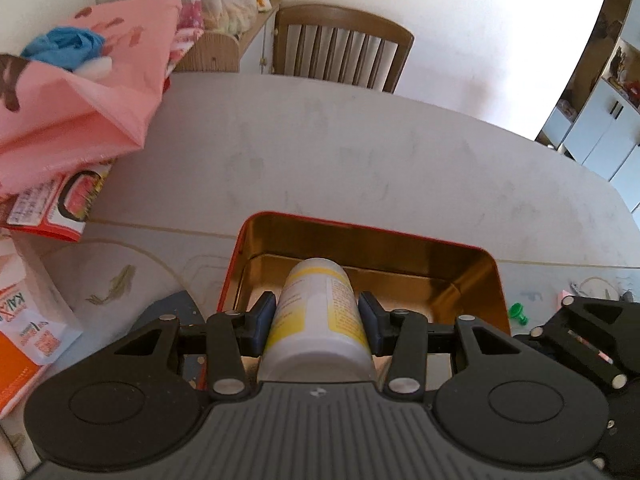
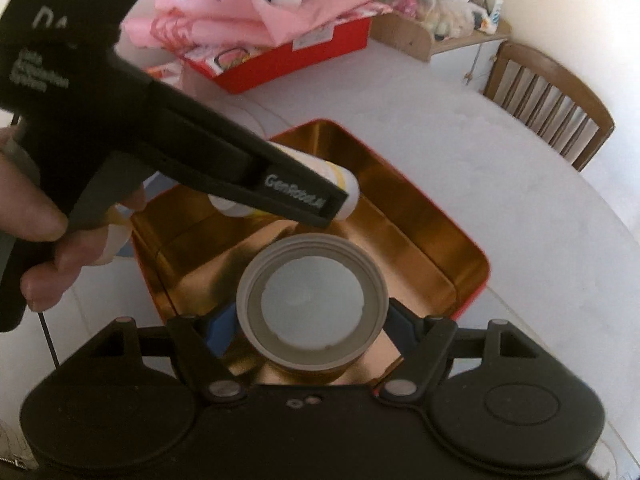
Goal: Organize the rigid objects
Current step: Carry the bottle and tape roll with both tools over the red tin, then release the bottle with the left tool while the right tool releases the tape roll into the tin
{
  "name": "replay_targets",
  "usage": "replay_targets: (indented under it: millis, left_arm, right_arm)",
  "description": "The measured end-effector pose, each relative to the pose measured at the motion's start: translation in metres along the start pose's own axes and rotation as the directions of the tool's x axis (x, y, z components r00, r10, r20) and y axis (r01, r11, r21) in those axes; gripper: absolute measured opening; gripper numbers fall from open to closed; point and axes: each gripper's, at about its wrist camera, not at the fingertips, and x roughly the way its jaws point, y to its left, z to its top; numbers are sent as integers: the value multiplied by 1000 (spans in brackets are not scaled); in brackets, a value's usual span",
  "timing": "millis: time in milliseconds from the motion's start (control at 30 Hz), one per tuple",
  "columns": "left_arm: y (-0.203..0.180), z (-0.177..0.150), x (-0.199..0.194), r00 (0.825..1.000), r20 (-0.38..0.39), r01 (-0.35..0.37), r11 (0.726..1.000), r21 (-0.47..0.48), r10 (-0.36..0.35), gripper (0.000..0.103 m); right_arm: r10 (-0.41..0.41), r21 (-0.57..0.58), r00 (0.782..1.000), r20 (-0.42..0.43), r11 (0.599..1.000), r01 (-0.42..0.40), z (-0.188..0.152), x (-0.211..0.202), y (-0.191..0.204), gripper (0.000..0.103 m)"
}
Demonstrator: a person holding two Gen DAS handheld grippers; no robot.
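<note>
The left gripper point(image 2: 336, 208) is crossing the right wrist view and hiding most of the white and yellow bottle point(image 2: 348, 188), and its printed lettering is blurring beyond reading except for one label. The bottle's point(image 1: 318, 316) lower end is disappearing behind the gripper body in the left wrist view, and its label text is staying too small to read. The grey-rimmed jar point(image 2: 312, 300) is covering part of the gold tin's point(image 2: 420, 240) floor, the jar's sides are hiding below its rim, and the pink bag point(image 1: 80, 100) is running off the left edge.
</note>
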Motion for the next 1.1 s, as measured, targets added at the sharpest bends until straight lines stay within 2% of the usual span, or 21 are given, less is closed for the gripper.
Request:
replay_targets:
  millis: [233, 433, 533, 767, 1033, 1100]
  left_arm:
    - [0, -1, 14, 999, -47, -9, 1000, 20, 10, 44]
    - [2, -2, 17, 999, -52, -9, 1000, 27, 10, 44]
    - [3, -1, 18, 998, -55, -8, 1000, 23, 9, 44]
    - [1, -1, 12, 998, -54, -43, 998, 40, 45, 44]
    - [-3, -2, -3, 998, -39, -41, 998, 41, 43, 44]
    - [-7, -4, -9, 999, -29, -43, 998, 53, 45, 47]
  right_arm:
    - [3, -6, 999, -44, 1000, -3, 2, 18, 2, 75]
    - [5, 2, 998, -60, 1000, -5, 0, 26, 2, 75]
    - [6, 2, 998, -65, 1000, -6, 0, 27, 3, 79]
    - [27, 35, 999, -27, 999, -26, -1, 10, 1, 83]
    - [14, 87, 1000, 20, 996, -16, -5, -19, -6, 85]
    - [9, 90, 999, 32, 996, -11, -7, -26, -7, 84]
